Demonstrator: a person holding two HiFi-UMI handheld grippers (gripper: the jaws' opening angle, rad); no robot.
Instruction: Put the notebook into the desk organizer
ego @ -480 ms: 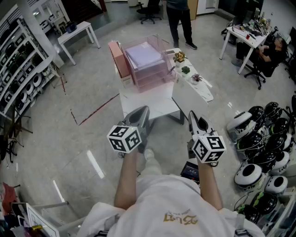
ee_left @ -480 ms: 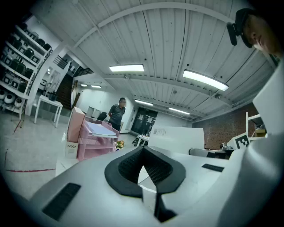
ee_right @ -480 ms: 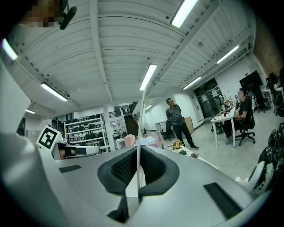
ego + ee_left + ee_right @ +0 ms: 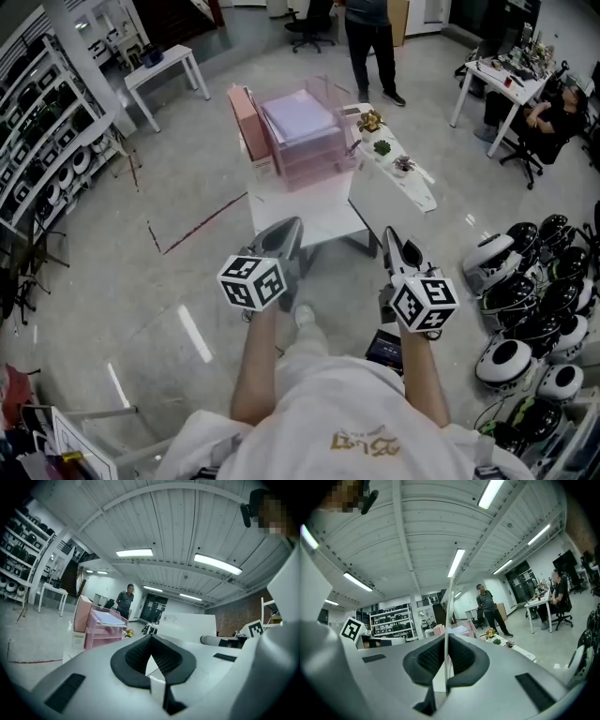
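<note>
Left claw (image 4: 291,227): closed, nothing in it.
Right claw (image 4: 390,236): clamped on the notebook (image 4: 380,208) — white, held upright on edge.
Organizer (image 4: 305,141): pink, on the tabletop (image 4: 302,214) — notebook well short of it.

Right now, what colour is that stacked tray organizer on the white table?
The desk organizer is pink; the head view shows it best.

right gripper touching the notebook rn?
Touching. Right gripper view: the right gripper has its jaws closed on the thin white notebook, seen edge-on between the pads.
</note>
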